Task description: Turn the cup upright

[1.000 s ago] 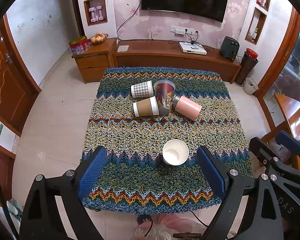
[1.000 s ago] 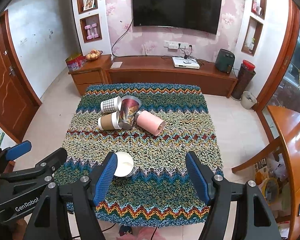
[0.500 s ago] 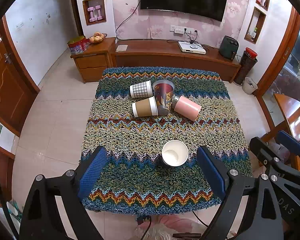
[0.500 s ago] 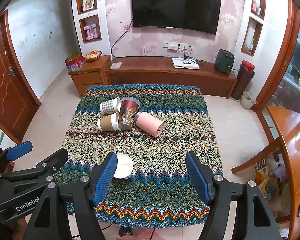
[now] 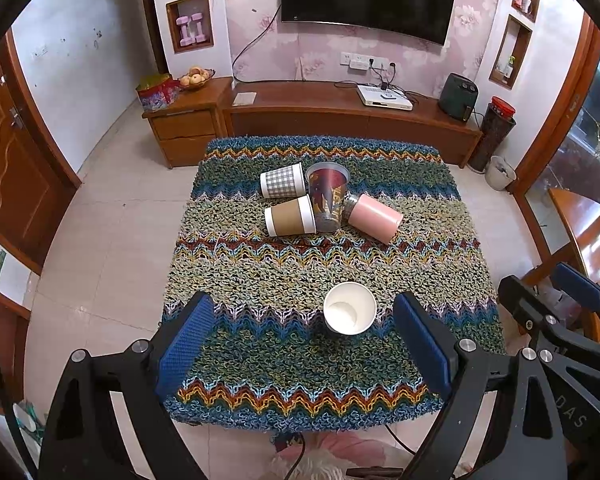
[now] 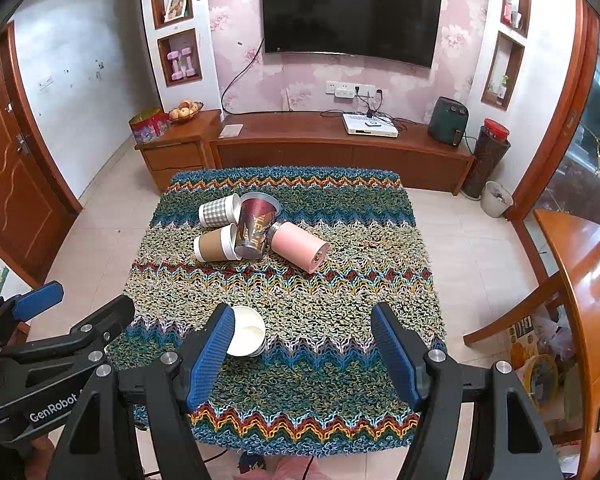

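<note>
Both tools (image 5: 304, 344) (image 6: 304, 354) gape empty; approach brown cup (image 5: 290, 221) mid-tabletop (image 5: 260, 280) across its sleeve, avoiding neighbours.

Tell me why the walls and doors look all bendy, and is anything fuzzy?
Left wrist view: the fisheye lens curves the door and room edges, black corners; the white cup looks sharp. Right wrist view: same bending, the TV bows, the cups are clear, no strong glare.

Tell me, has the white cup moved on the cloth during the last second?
No. In the left wrist view the white cup stands upright on the same blue zigzag stripe of the cloth, equally far from the brown cup.
</note>
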Demonstrator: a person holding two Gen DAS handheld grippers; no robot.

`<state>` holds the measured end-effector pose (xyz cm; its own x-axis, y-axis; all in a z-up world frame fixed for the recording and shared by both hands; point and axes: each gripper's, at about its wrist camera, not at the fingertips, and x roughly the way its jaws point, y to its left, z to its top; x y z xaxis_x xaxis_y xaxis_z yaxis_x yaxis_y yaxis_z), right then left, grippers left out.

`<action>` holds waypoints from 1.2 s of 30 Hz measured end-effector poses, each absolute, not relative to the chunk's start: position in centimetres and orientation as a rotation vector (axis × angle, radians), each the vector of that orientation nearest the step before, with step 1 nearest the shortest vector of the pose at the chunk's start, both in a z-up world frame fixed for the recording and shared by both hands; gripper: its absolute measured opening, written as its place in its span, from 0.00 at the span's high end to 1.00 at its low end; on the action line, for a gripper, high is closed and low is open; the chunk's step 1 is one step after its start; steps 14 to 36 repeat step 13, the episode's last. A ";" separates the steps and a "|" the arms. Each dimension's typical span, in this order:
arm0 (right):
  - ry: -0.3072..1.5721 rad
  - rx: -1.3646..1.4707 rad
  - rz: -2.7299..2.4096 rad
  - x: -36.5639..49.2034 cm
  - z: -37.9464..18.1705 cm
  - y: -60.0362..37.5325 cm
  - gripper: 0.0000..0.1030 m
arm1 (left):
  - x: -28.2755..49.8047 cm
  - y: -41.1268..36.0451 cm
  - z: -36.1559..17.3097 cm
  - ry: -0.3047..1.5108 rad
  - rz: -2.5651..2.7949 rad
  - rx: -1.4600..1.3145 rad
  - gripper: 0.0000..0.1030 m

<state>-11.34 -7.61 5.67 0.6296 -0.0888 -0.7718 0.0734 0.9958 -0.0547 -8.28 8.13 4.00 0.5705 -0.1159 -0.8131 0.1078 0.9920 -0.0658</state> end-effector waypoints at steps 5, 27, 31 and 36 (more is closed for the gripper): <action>0.883 -0.019 -0.092 -11.3 5.6 -7.5 0.31 | -8.2 8.1 4.1 0.953 -0.127 -0.002 0.10; 0.881 -0.012 -0.096 -11.2 5.6 -7.5 0.31 | -8.2 8.1 4.1 0.946 -0.123 0.009 0.10; 0.881 -0.012 -0.096 -11.2 5.6 -7.5 0.31 | -8.2 8.1 4.1 0.946 -0.123 0.009 0.10; 0.881 -0.012 -0.096 -11.2 5.6 -7.5 0.31 | -8.2 8.1 4.1 0.946 -0.123 0.009 0.10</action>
